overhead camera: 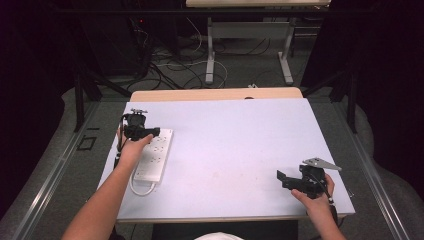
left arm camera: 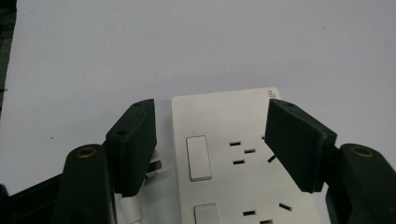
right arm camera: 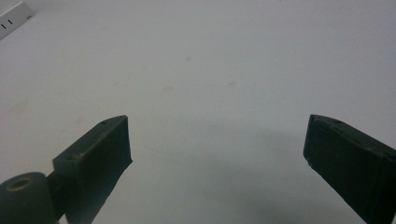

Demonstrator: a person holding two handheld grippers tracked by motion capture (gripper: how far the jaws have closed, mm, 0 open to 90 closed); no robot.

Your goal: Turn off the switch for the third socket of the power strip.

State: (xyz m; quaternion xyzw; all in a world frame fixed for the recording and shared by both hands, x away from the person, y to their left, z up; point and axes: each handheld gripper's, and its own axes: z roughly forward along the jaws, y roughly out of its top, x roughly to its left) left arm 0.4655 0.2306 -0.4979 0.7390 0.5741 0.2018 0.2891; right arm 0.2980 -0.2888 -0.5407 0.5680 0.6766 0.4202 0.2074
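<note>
A white power strip (overhead camera: pixel 154 155) lies at the left of the table, long side running away from the person. In the left gripper view the power strip (left arm camera: pixel 224 154) shows rocker switches and sockets. My left gripper (left arm camera: pixel 212 116) is open over its far end. One jaw is off the strip's edge, above a plug (left arm camera: pixel 152 169) on a white cable (left arm camera: pixel 130 210); the other hangs over the sockets. In the high view the left gripper (overhead camera: pixel 145 132) sits at that same end. My right gripper (overhead camera: pixel 287 179) is open near the front right, with bare table between its jaws (right arm camera: pixel 217 135).
The white table top (overhead camera: pixel 240 140) has a wooden strip along its far edge. The strip's cable (overhead camera: pixel 142 189) loops at its near end. A corner of the strip (right arm camera: pixel 11 18) shows far off in the right gripper view. Behind the table lie floor cables (overhead camera: pixel 170 65) and another desk's legs (overhead camera: pixel 210 55).
</note>
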